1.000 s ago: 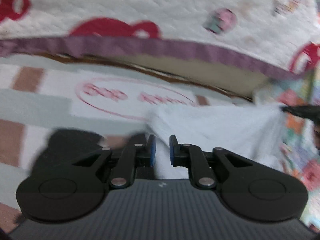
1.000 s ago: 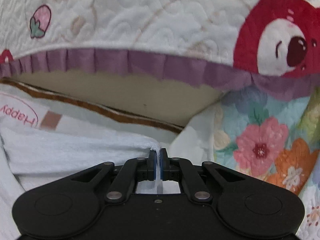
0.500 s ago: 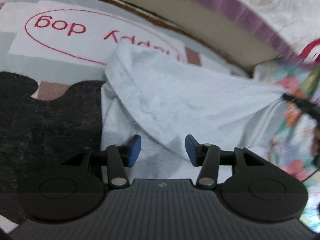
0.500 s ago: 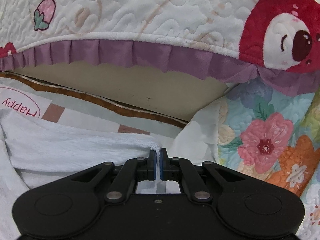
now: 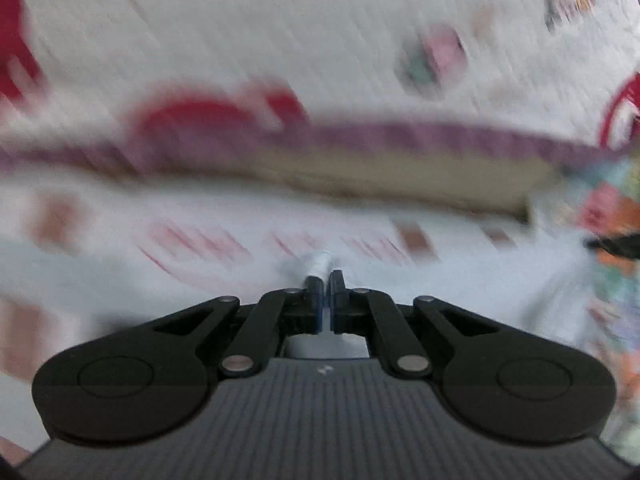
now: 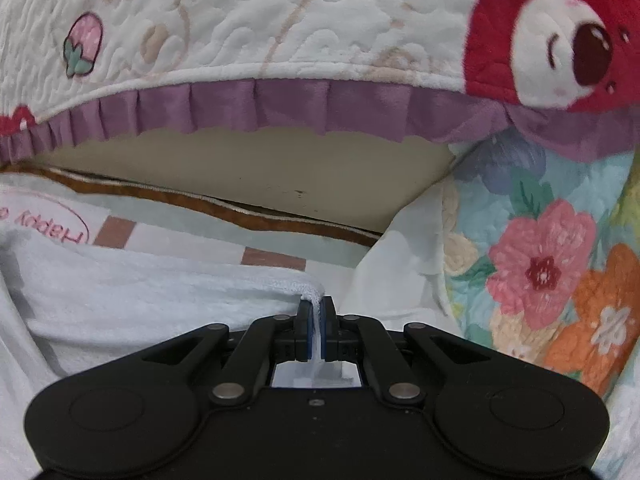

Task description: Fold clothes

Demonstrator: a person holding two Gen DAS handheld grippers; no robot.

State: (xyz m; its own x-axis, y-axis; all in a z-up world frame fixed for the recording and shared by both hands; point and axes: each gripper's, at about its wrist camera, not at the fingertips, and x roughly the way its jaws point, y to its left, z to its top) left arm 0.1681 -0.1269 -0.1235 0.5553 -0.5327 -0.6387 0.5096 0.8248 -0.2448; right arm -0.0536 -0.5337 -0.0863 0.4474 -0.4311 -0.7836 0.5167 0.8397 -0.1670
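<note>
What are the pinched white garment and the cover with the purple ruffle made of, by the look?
White garment: soft cotton-type knit, matte, going by the fuzzy surface and the rolled hem beside the right gripper.
Quilted cover: plush quilted fabric, puffy stitched swirls; its purple ruffle looks velvety, with a slight sheen. Fibre cannot be confirmed.

Left claw (image 5: 326, 280) and right claw (image 6: 316, 306): black linkage arms, 2 silver pivot screws each (blue pads inside), round black hubs, ribbed grey housing.

On the checked blanket (image 6: 192, 240), just beyond the white garment (image 6: 140, 284), the word "Happy" stands upside down in red inside a red oval (image 6: 52, 224); further letters are cut off
</note>
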